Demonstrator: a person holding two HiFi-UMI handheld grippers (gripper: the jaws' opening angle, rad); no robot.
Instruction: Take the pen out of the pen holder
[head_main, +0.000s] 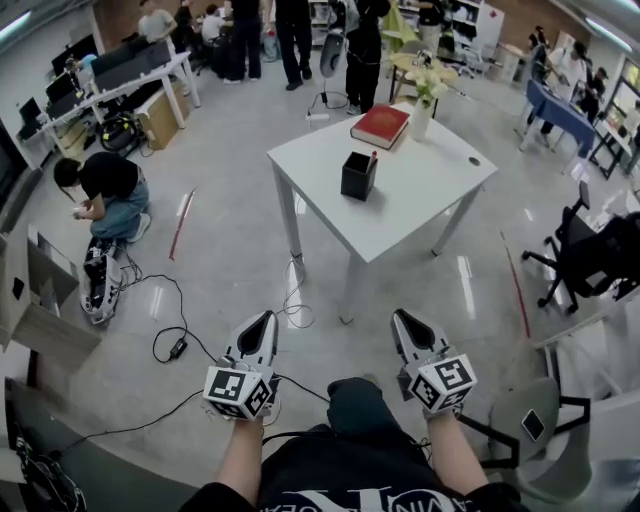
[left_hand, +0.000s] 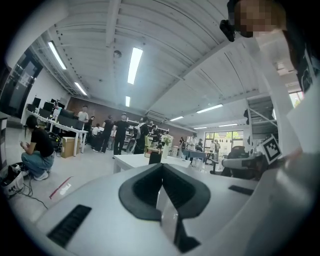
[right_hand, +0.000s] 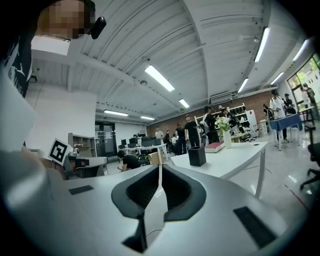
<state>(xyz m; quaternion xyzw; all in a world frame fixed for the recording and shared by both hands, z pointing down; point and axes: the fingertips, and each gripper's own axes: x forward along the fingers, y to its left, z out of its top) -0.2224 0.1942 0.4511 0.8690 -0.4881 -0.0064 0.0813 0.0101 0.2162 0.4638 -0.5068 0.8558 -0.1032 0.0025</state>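
Note:
A black square pen holder (head_main: 358, 176) stands on the white table (head_main: 430, 190), with a red-tipped pen (head_main: 373, 157) sticking up from it. Both grippers hang low in the head view, well short of the table and over the floor. My left gripper (head_main: 266, 318) points at the table with its jaws together and nothing in them. My right gripper (head_main: 404, 316) is beside it, tips meeting, also empty. The left gripper view looks past the left gripper (left_hand: 162, 166) to the far-off holder (left_hand: 155, 157). In the right gripper view the holder (right_hand: 197, 156) stands beyond the right gripper (right_hand: 160, 166).
A red book (head_main: 380, 125) and a vase of flowers (head_main: 421, 118) sit at the table's far side. A person (head_main: 105, 190) crouches on the floor at left, cables (head_main: 170, 345) trail ahead of me, and a black office chair (head_main: 585, 250) stands at right. Several people stand at the back.

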